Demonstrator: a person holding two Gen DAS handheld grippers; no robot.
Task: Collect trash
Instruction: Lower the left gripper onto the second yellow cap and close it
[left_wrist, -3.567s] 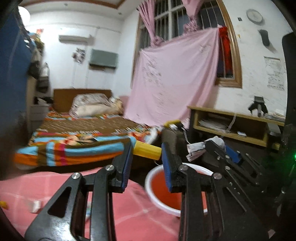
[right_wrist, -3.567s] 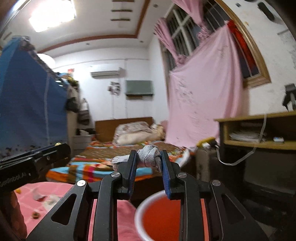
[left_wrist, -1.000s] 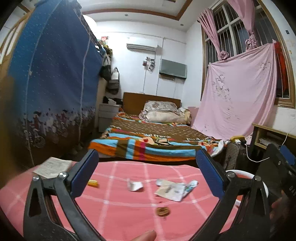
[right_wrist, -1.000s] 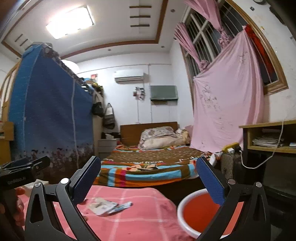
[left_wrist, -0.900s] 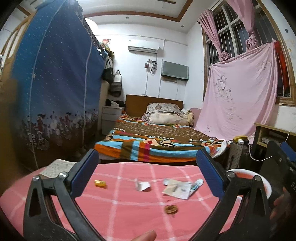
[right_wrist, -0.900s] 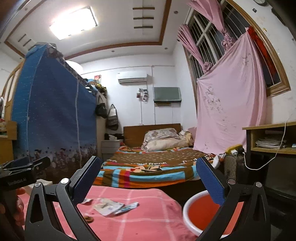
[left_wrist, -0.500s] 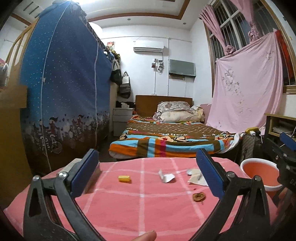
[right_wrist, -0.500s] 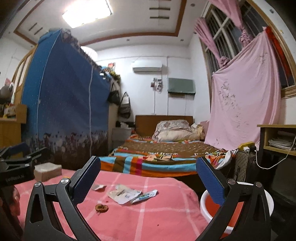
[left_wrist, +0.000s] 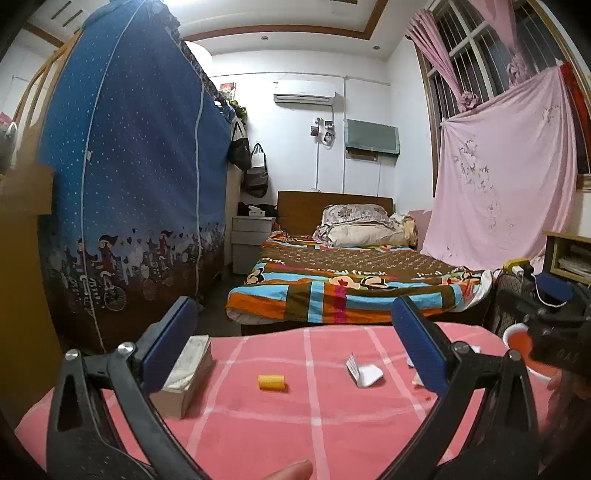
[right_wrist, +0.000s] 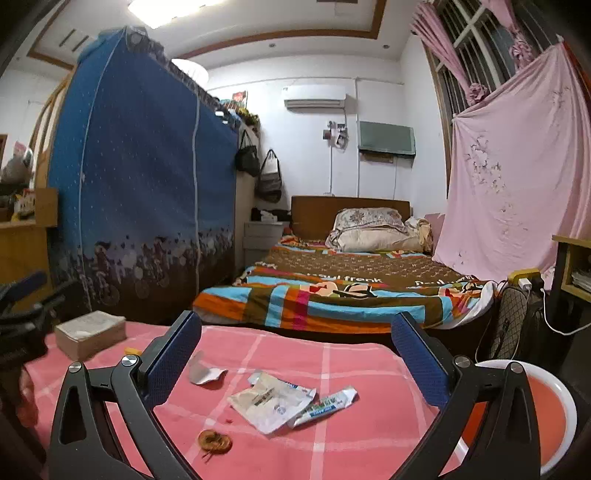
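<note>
Trash lies on a pink checked tablecloth (left_wrist: 317, 424). In the left wrist view I see a small yellow piece (left_wrist: 272, 382) and a crumpled white paper scrap (left_wrist: 364, 371). My left gripper (left_wrist: 295, 347) is open and empty above the cloth, short of both. In the right wrist view I see a white plastic wrapper (right_wrist: 271, 400), a flattened toothpaste tube (right_wrist: 325, 404), a folded paper scrap (right_wrist: 205, 373) and a small brown round piece (right_wrist: 214, 440). My right gripper (right_wrist: 295, 358) is open and empty above them. An orange bin with a white rim (right_wrist: 554, 410) stands at the table's right edge.
A tissue box (left_wrist: 188, 369) sits at the cloth's left side, also in the right wrist view (right_wrist: 90, 332). A bed with a striped blanket (left_wrist: 351, 288) lies beyond the table. A blue fabric wardrobe (left_wrist: 129, 184) stands on the left. A fan (right_wrist: 511, 317) stands near the bin.
Both grippers have swung left, away from the bin. The right gripper has opened and no longer holds the crumpled tissue. The left gripper has opened too. The tissue box and yellow piece came into view.
</note>
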